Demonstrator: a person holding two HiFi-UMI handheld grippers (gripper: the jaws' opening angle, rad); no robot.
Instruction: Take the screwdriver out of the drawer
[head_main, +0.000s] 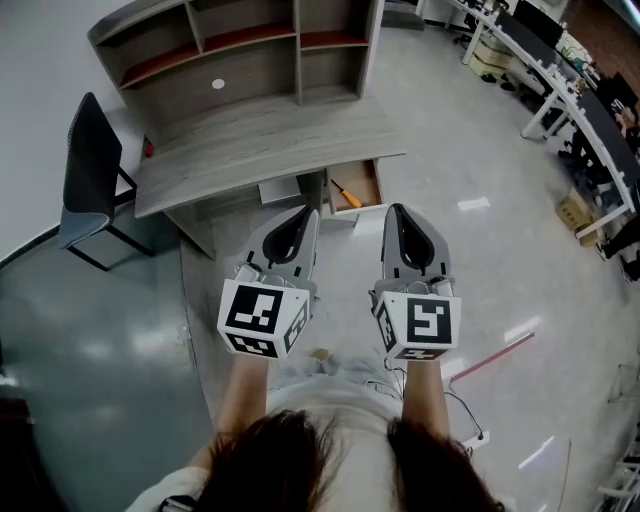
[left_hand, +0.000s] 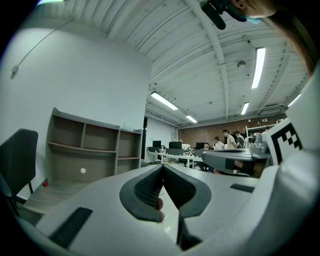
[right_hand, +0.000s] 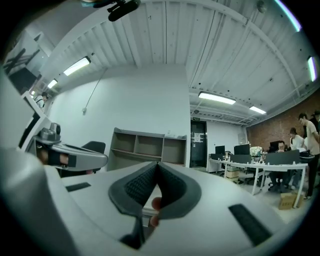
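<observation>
**Both grippers closed and empty, screwdriver in the open drawer**

Screwdriver (head_main: 347, 196): orange handle, lying inside the drawer (head_main: 377, 186), angled across its floor. The drawer is pulled out from under the front edge of the desk (head_main: 260, 140), toward the desk's right end as seen in the head view. Nothing is touching the tool.

Left gripper (head_main: 305, 213): held in the air in front of the desk, its tips pointing toward the drawer. In its own view the two dark ribbed pads (left_hand: 147, 186) meet at the tips, with only a narrow wedge of gap further back. Jaws are together with nothing between them.

Right gripper (head_main: 397, 210): level with the left one and just beside it, the two apart. Its tips are near the drawer's front edge in the head view but clear of it. In its own view the jaws are pressed together at the tips and also empty.

Marker cubes (head_main: 262, 318) sit at the rear of each gripper, with the person's forearms behind them.

Surroundings: a shelf unit (head_main: 250, 50) stands on the back of the desk. A black chair (head_main: 88, 170) is at the desk's left end. Long office tables (head_main: 560, 80) with people seated are far off to the right
</observation>
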